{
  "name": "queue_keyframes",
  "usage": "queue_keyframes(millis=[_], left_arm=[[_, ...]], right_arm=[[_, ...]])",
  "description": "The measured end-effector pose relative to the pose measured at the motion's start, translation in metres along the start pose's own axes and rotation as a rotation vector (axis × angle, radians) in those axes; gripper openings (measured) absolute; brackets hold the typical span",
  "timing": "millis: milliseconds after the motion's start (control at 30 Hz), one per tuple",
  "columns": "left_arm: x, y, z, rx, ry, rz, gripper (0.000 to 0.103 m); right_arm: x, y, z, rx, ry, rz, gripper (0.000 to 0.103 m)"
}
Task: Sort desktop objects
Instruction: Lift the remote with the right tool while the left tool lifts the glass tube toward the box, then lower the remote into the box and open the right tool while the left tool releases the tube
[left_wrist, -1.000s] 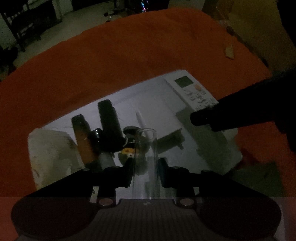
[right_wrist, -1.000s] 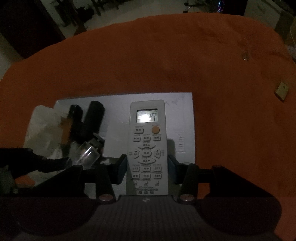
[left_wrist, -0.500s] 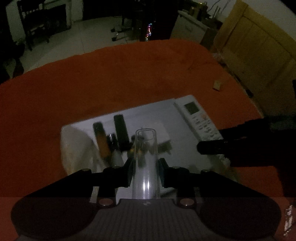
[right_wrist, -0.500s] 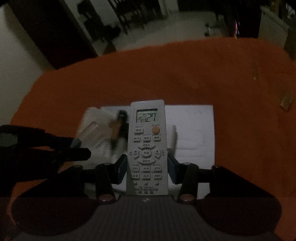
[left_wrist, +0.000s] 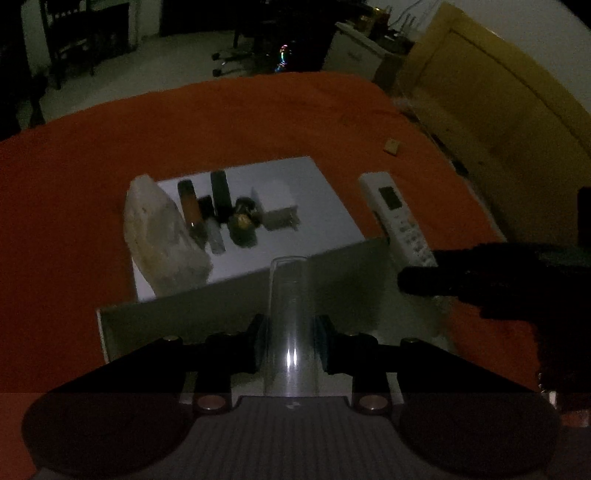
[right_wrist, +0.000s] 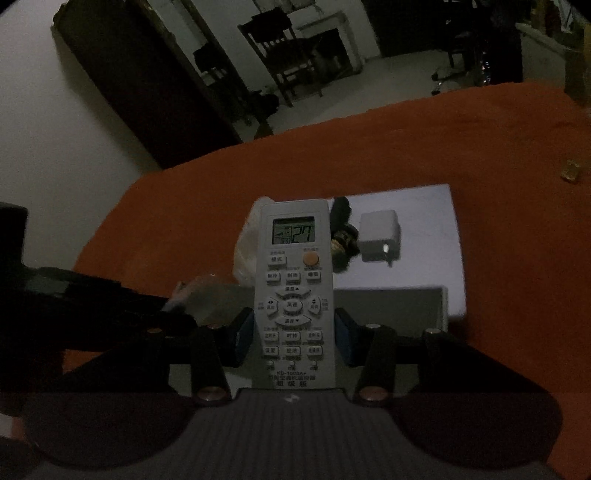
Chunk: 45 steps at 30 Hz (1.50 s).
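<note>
"While both hands are up, what have they got?"
"Left gripper (left_wrist: 291, 341) squeezes a glass tube (left_wrist: 289, 325); it's slippery and breakable. Right gripper (right_wrist: 293, 334) pinches the light, stiff remote (right_wrist: 293, 291) at its bottom end, over the table's (right_wrist: 498, 155) near edge."

The lower end of the clear tube (left_wrist: 290, 328) runs under the left gripper's (left_wrist: 290, 343) body and is hidden there. The remote (right_wrist: 293, 295) covers the left part of the white board (right_wrist: 424, 206) in the right wrist view — the crumpled bag (right_wrist: 243, 254) shows only as a pale edge at its nine o'clock. The small dark items (left_wrist: 218, 206) on the board are too dim to tell apart. At three o'clock in the left view, the right gripper (left_wrist: 417, 280) is a black shape, cut off by the edge.
</note>
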<state>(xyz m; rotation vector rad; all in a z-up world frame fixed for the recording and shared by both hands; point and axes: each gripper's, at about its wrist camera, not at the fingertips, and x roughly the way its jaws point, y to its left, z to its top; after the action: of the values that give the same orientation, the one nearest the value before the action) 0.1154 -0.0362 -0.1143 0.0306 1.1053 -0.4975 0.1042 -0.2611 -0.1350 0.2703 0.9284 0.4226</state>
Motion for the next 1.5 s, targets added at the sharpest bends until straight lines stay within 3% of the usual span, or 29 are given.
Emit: queue_keyframes(millis=[167,367,600,800,1067,1500], left_arm=[[0.004,-0.005,-0.020,-0.008,0.022,-0.002,0.025],[0.023,-0.003,-0.037,-0.006,0.063,0.034,0.025],[0.053,0.004,-0.051,-0.027,0.115,0.069,0.025],[0.081,0.014,-0.058,-0.072,0.165,0.088,0.025],[0.104,0.010,-0.077,-0.062,0.217,0.113,0.025],[0.125,0.000,-0.094,-0.060,0.265,0.142,0.025]], right_arm=[[0.002,-0.005,-0.021,0.014,0.029,0.012,0.049],[0.013,-0.005,-0.038,-0.049,0.050,-0.038,0.049],[0.046,-0.004,-0.059,-0.090,0.146,-0.044,0.049],[0.082,-0.006,-0.079,-0.152,0.246,-0.103,0.049],[0.101,-0.011,-0.097,-0.133,0.270,-0.145,0.049],[0.123,-0.006,-0.120,-0.201,0.382,-0.192,0.049]])
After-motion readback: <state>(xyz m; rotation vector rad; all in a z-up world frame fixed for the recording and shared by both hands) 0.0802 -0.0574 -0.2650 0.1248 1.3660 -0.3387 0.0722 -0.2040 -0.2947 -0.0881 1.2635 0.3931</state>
